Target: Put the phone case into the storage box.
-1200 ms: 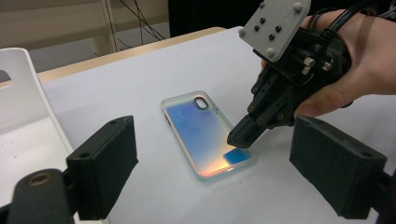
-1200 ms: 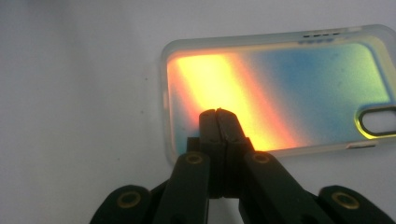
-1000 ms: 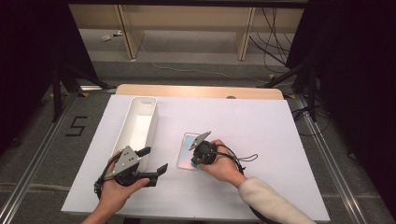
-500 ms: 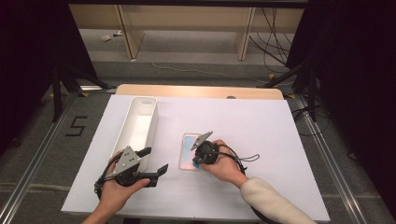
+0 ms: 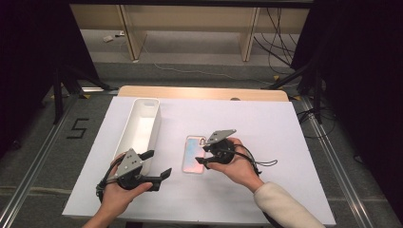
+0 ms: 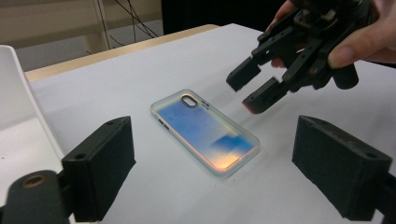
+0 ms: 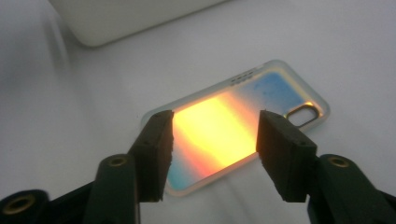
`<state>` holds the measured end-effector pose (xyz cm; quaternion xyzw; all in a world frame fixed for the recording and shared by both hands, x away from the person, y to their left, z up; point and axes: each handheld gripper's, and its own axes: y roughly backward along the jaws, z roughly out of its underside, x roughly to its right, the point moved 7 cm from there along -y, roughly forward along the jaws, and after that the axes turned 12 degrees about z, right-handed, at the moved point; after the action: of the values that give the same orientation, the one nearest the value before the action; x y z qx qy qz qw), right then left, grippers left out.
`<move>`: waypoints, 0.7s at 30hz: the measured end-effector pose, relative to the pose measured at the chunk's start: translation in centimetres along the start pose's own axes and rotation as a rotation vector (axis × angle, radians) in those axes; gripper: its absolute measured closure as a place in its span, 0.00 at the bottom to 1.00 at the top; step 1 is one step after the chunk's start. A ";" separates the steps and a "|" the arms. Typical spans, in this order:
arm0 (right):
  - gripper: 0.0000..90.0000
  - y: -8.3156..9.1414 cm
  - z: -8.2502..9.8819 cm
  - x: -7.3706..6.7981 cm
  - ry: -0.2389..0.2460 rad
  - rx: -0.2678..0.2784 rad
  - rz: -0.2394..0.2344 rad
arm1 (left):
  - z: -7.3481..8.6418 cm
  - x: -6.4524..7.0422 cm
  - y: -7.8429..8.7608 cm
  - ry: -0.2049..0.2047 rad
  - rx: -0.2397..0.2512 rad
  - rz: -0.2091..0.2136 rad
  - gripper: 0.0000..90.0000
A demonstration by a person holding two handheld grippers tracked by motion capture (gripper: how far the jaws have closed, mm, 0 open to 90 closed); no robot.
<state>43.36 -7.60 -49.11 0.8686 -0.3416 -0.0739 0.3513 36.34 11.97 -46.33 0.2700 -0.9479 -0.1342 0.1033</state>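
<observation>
The phone case (image 5: 194, 154) lies flat on the white tabletop (image 5: 266, 123), near its middle, just right of the long white tray (image 5: 138, 130) that runs along the left side.

Right gripper (image 5: 203, 156): it hovers at the case's right edge, slightly above it. Its jaws have just been opening and now stand spread; nothing is pinched between them — in the right gripper view the case (image 7: 233, 135) lies on the table beyond the pads.

Left gripper (image 5: 159, 166): jaws spread and empty, held near the tray's front end, pointing toward the case (image 6: 205, 133).

Step in hand, as judged: the case has been let go, or a fresh grip is being prepared. A next pick-up calls for lowering the right jaws astride the thin rim and closing — the case lies flat, so an edge must be caught.
</observation>
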 end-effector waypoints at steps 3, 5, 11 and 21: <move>0.42 1.1 -0.2 0.6 -0.025 0.034 0.005 | 0.0 0.0 -0.1 0.005 -0.006 -0.001 0.10; 0.36 1.8 -0.3 1.3 -0.055 0.066 0.012 | -0.1 0.1 -0.2 0.005 -0.011 0.003 0.06; 0.30 2.3 -0.4 2.0 -0.082 0.096 0.029 | 0.0 0.2 -0.4 0.008 -0.016 0.009 0.01; 0.27 2.2 -0.2 1.7 -0.079 0.082 0.025 | 0.0 0.3 -0.4 0.000 -0.011 0.022 0.00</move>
<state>43.59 -9.72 -47.32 0.8743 -0.3688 -0.0899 0.3024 36.27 11.44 -46.37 0.2588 -0.9500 -0.1385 0.1063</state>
